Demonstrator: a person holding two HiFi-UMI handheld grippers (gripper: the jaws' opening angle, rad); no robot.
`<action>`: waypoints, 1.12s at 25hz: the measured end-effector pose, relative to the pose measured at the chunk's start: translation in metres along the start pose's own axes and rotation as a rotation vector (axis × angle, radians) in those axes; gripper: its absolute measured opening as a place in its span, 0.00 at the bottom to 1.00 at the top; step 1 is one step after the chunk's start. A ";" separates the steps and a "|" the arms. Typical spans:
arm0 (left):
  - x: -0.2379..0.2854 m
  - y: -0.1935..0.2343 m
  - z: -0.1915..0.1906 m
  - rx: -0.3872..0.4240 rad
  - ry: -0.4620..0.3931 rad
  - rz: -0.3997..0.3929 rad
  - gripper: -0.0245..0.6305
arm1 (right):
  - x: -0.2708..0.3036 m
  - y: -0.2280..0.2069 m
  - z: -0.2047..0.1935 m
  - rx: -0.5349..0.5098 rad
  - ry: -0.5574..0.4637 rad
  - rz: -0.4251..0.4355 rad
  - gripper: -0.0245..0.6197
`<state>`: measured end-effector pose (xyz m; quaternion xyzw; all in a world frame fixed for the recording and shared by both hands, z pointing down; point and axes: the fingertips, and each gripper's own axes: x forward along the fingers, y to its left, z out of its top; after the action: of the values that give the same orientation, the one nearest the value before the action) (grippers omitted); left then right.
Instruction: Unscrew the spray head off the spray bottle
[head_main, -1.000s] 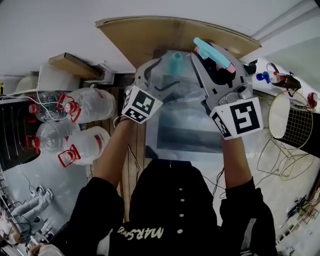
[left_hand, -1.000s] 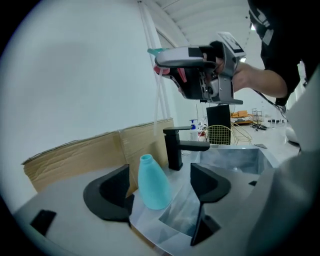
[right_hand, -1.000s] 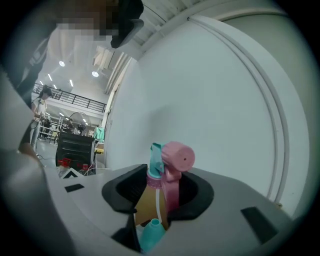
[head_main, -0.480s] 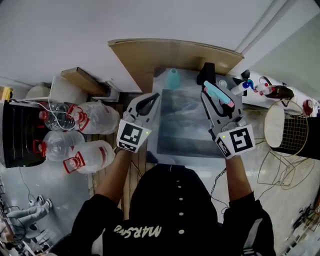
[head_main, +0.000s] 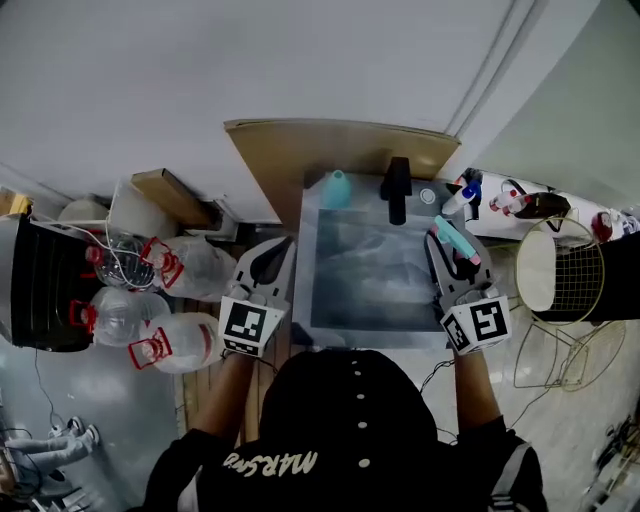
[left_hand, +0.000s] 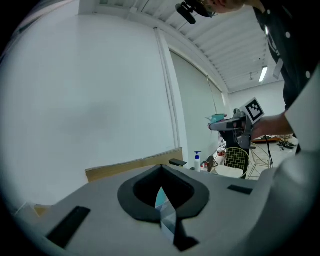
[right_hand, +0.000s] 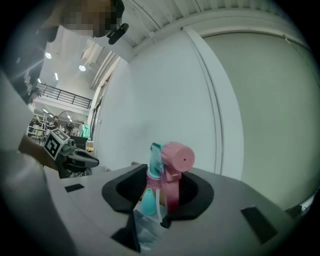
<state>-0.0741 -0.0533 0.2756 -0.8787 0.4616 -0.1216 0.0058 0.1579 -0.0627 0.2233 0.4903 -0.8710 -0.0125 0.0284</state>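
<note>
The teal bottle (head_main: 336, 188) stands headless at the back of the grey table (head_main: 365, 300). My right gripper (head_main: 447, 235) is shut on the pink and teal spray head (head_main: 458, 244), held over the table's right side, well apart from the bottle. In the right gripper view the spray head (right_hand: 172, 160) stands upright between the jaws, its dip tube hanging down, with the bottle (right_hand: 149, 202) beyond. My left gripper (head_main: 274, 252) hangs left of the table, shut and empty. Its view shows the jaws meeting at the tip (left_hand: 161, 172), a sliver of the bottle (left_hand: 160, 198) behind them.
Large water jugs (head_main: 180, 268) with red caps lie on the floor at the left. A black object (head_main: 397, 186) stands at the table's back next to small bottles (head_main: 466, 196). A wire basket (head_main: 560, 270) sits at the right. A wooden board (head_main: 340, 145) leans behind the table.
The left gripper's jaws have closed with nothing in them and it has drawn back from the bottle. The right gripper has pulled back too, carrying the spray head. The bottle stays on the table.
</note>
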 end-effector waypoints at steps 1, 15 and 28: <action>-0.004 0.000 0.002 -0.004 -0.006 0.010 0.07 | -0.005 -0.004 0.000 0.004 0.001 -0.013 0.27; -0.039 -0.003 0.020 -0.032 -0.072 0.124 0.07 | -0.053 -0.024 -0.009 0.049 -0.020 -0.155 0.27; -0.031 -0.005 0.020 -0.004 -0.075 0.108 0.07 | -0.043 -0.008 -0.006 0.042 -0.021 -0.124 0.27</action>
<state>-0.0824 -0.0277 0.2499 -0.8564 0.5082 -0.0869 0.0278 0.1875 -0.0305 0.2275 0.5436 -0.8393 -0.0014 0.0080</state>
